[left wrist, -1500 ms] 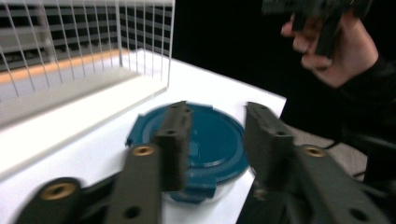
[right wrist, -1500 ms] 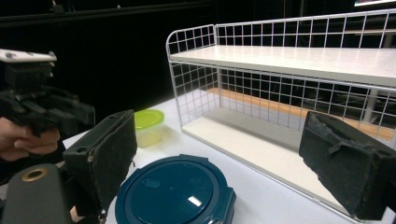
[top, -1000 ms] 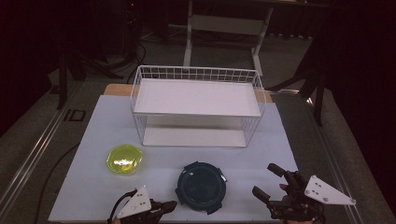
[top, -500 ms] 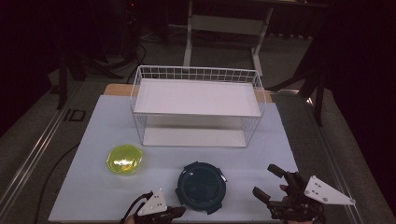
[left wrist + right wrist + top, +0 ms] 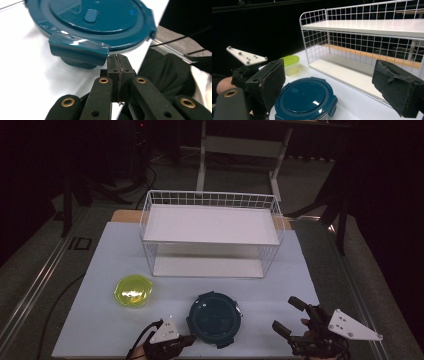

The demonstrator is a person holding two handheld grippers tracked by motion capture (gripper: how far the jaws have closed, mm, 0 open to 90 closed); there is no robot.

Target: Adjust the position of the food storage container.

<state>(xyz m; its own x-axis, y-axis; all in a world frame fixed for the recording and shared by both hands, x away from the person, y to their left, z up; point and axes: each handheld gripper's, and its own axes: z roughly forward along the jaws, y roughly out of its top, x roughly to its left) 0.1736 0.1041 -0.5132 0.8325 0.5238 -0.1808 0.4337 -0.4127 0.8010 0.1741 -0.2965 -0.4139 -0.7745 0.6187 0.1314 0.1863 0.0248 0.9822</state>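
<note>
A round dark teal container [image 5: 214, 319] with a clip-on lid sits on the white table near the front. My left gripper [image 5: 192, 339] is at its front left, jaws shut with nothing between them. In the left gripper view the shut tips [image 5: 117, 61] sit just beside one of the lid's side latches [image 5: 78, 50]. To the container's right, my right gripper [image 5: 285, 314] is wide open and apart from it. Between its pads [image 5: 265, 85] the right gripper view shows the teal container [image 5: 305, 101] low and left.
A white wire rack [image 5: 210, 227] with two shelves stands across the middle of the table [image 5: 100, 255]. A small yellow-green lidded tub [image 5: 132, 291] sits left of the teal container, also seen as the tub [image 5: 290, 63] beside the rack [image 5: 372, 25].
My left gripper has slid right along the front edge until its shut tips reach the teal container's latch. The right gripper has stayed put and open.
</note>
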